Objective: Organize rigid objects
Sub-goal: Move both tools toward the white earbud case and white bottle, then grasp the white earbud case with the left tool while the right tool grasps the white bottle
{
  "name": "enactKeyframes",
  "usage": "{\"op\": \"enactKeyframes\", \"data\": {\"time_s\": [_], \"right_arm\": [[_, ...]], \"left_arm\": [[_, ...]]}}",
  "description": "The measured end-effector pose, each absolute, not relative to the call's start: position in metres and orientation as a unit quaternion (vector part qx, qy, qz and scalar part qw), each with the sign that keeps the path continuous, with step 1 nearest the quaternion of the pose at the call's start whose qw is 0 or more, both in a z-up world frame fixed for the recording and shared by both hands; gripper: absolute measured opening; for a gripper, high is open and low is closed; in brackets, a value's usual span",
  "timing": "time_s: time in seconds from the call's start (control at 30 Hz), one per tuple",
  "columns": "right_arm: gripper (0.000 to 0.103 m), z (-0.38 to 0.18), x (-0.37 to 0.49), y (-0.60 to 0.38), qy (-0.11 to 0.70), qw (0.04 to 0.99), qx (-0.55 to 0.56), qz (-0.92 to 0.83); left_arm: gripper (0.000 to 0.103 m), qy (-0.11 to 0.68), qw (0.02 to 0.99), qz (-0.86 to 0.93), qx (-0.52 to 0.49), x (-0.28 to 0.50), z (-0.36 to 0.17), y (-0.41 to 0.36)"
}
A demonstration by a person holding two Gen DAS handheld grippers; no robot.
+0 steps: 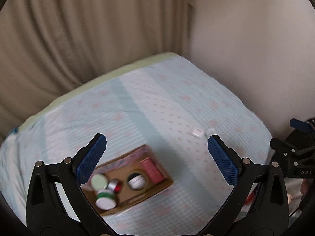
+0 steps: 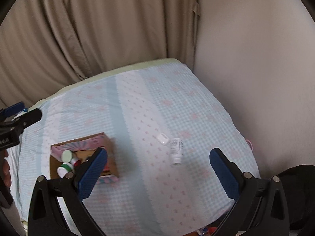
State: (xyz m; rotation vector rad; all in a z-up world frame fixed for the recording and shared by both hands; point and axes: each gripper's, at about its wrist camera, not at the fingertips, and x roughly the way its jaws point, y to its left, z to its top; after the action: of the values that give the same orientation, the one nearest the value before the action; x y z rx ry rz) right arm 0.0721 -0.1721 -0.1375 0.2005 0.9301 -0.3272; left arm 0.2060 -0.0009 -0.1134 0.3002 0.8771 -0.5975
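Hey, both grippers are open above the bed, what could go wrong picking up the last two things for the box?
The clear bottle lies on its side on the soft bedcover, so it may roll away as the right gripper closes. The small white case sits close beside it and could get knocked. The cardboard box is already crowded, so a dropped item may bounce out.

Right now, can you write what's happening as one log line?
left gripper: open, empty | right gripper: open, empty | cardboard box: holds containers | clear bottle, white case: loose on bedspread
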Motion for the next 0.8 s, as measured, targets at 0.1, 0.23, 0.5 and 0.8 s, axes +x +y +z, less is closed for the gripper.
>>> {"op": "enactKeyframes", "data": {"time_s": [0.1, 0.23, 0.5, 0.8], "right_arm": [[0.103, -0.152, 0.072, -0.198, 0.458, 0.866, 0.117, -0.166], [0.103, -0.178, 0.077, -0.224, 0.48, 0.849, 0.137, -0.173], [0.103, -0.251, 0.109, -0.267, 0.53, 0.813, 0.177, -0.166], [0.093, -0.362, 0.155, -0.297, 0.59, 0.768, 0.199, -0.151]], "left_arm": [[0.103, 0.424, 0.829, -0.307, 0.198, 0.218, -0.136, -0.054], [0.103, 0.451, 0.787, -0.343, 0.245, 0.235, -0.177, -0.114], [0.103, 0.533, 0.689, -0.39, 0.299, 0.27, -0.294, -0.215], [0.098, 0.582, 0.626, -0.402, 0.328, 0.292, -0.421, -0.26]]}}
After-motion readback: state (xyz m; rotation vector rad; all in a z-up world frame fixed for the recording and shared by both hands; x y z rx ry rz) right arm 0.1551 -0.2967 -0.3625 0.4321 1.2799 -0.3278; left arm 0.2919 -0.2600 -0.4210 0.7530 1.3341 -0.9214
